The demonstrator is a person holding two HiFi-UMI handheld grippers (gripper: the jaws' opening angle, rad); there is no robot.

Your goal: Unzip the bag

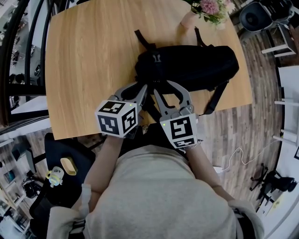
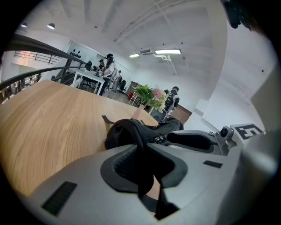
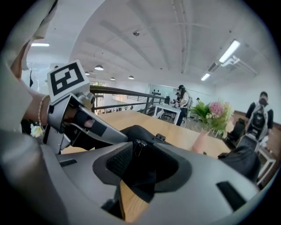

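Observation:
A black bag [image 1: 187,65] lies lengthwise on the wooden table [image 1: 88,70], and both grippers are at its left end, near the front edge. My left gripper [image 1: 144,93] is shut on a black strap [image 2: 139,145] of the bag, which runs down between its pads. My right gripper [image 1: 166,91] is close beside it on the right, its jaws apart. Black fabric of the bag [image 3: 140,132] and a small metal zipper pull [image 3: 138,147] sit between its pads without being pinched. The left gripper [image 3: 83,123] also shows in the right gripper view, at the left.
A vase of pink flowers [image 1: 205,9] stands at the table's far edge behind the bag. Another strap [image 1: 217,98] hangs over the front edge. A dark chair [image 1: 60,158] stands low on the left. People and desks are far off in the room.

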